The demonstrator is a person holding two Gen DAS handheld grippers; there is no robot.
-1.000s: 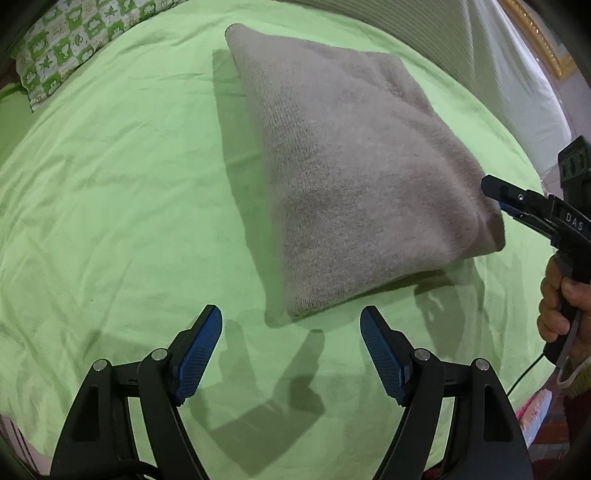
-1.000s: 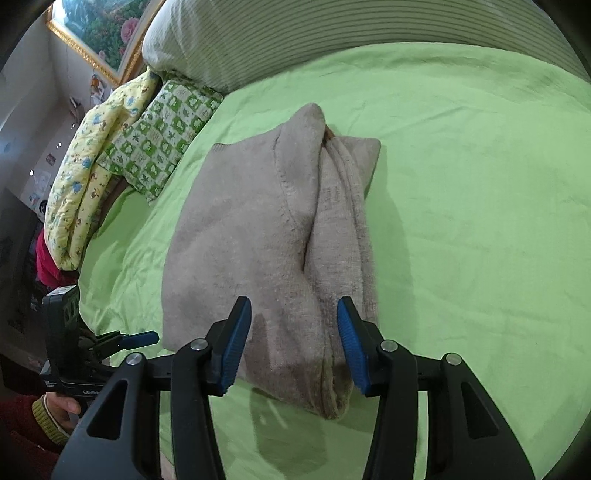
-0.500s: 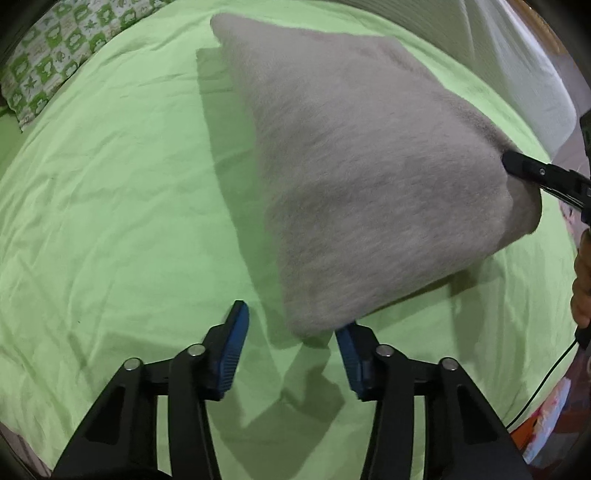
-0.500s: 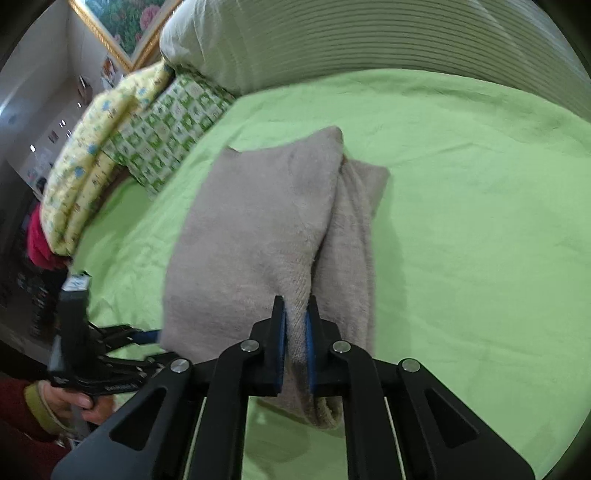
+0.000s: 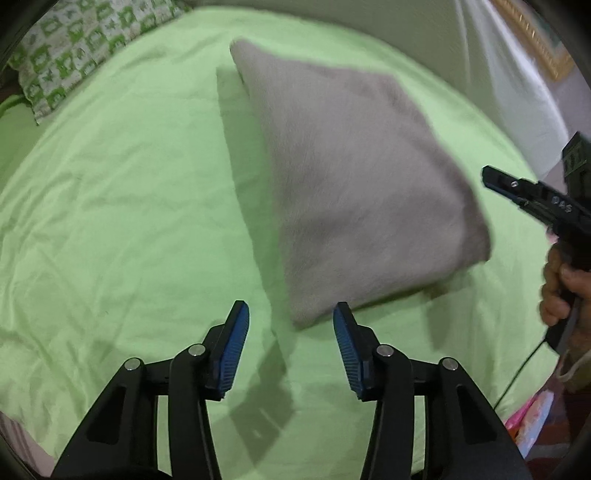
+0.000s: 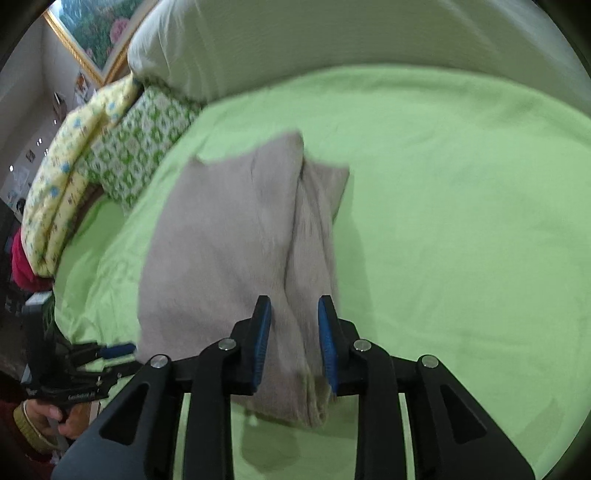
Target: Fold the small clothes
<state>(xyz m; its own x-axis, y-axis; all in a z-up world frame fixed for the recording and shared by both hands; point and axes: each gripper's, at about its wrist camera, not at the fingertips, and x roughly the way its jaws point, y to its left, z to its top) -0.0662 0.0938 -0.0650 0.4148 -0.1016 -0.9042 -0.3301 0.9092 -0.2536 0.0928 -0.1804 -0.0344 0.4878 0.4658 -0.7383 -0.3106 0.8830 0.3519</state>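
A folded grey knit garment (image 5: 351,177) lies on the green bedsheet (image 5: 110,203), blurred in both views. My left gripper (image 5: 291,308) hovers at its near corner with the jaws opening; the corner lies below and between the blue pads (image 5: 232,343), which do not press on it. My right gripper (image 6: 294,300) stands over the garment's (image 6: 229,240) thick folded edge, its jaws also opening, with the cloth under the gap and not pinched. Each gripper shows in the other's view, the right gripper (image 5: 517,188) held by a hand.
A green-patterned pillow (image 6: 140,162) and a yellow quilt (image 6: 59,184) lie at the bed's far left. A white striped bolster (image 6: 332,37) runs along the back, under a framed picture (image 6: 96,29). The bed's edge and a pink item (image 5: 532,417) are near the hand.
Half a second ago both grippers had closed in on the garment, the right one pinching its fold. Both have since opened and drawn back, and the cloth has dropped onto the sheet.
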